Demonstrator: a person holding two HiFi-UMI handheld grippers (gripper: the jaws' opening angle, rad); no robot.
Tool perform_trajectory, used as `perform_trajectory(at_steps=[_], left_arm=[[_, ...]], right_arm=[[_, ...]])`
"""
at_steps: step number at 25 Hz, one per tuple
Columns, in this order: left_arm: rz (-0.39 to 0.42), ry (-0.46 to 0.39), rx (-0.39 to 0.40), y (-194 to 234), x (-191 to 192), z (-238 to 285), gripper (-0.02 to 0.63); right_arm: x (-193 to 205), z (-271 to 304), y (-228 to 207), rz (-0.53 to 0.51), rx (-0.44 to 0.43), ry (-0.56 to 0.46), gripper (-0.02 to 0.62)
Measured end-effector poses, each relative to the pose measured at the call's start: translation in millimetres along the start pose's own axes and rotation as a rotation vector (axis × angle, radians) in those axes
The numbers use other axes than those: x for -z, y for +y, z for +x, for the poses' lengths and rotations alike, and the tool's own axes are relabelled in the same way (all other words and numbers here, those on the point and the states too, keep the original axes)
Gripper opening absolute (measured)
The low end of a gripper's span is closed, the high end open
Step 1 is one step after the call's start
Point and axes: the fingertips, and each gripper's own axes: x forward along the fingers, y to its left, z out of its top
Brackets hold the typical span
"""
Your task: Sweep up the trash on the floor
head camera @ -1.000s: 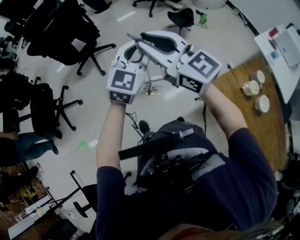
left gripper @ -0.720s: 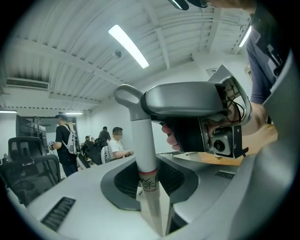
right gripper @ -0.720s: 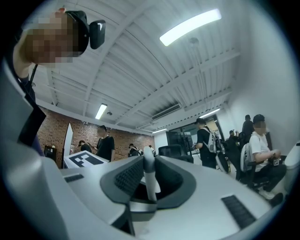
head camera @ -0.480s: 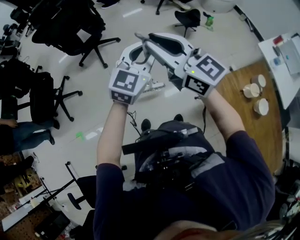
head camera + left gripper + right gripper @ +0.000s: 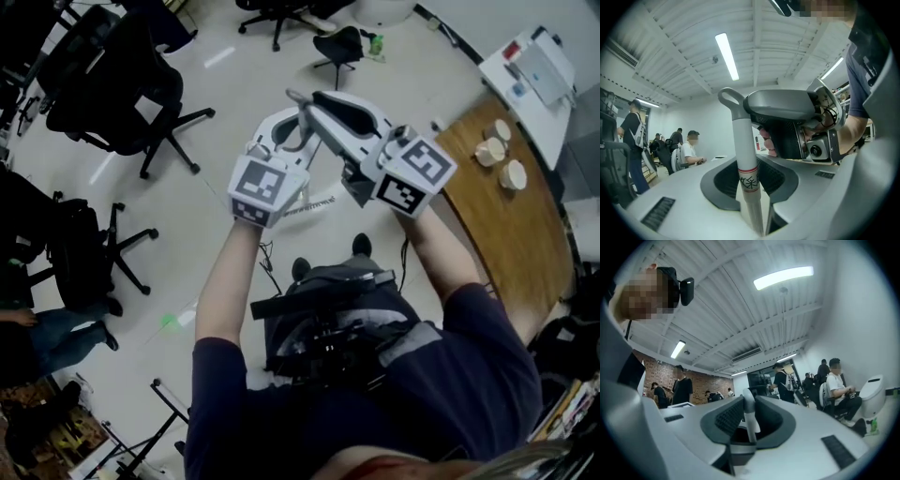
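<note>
Trash showed in the head view only as a small pale streak [image 5: 309,202] on the floor [image 5: 234,84], lying crosswise directly beneath both raised grippers and about equally near each. Whether it was litter or the foot of a tool could not be told. The left gripper [image 5: 284,131] and right gripper [image 5: 323,103] pointed roughly level, so any sweeping would have to run straight down the sticks they held. In the left gripper view the jaws pinched an upright white pole [image 5: 745,154] with a hooked top. In the right gripper view the jaws clamped a slimmer handle [image 5: 749,420]. Glossy pale flooring, office chairs [image 5: 122,84] and a wooden table [image 5: 497,216] lay around.
</note>
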Motion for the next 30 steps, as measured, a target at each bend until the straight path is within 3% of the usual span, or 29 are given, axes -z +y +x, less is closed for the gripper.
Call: perform_trajectory(at_steps=[7,13,18,20,25,30], left_arm=[[-0.002,-0.035,0.097,-12,-15,-22,0.080],[0.024,0.011,0.184,-36,10,-21,0.078],[0.030,0.052,0.256,-63,18,-11,0.077],[0.018,0.050,0.279,-77,13,-3,0.078],[-0.009,0.045,0.348,-120,-8,19,0.077],[0.033,0.060,0.439,-194,-22,49,0.077]], right_arm=[[-8,-3,29,-0.081,0.107,-0.003,0.091],[13,-26,33,-0.104,0.197,0.044,0.095],[-10,-56,32,-0.169,0.260,-0.009,0.110],[-15,-73,27,-0.200,0.295,-0.013,0.115],[-10,-121,26,-0.216,0.350,0.017,0.206],[-25,-190,9,-0.196,0.457,-0.010,0.207]])
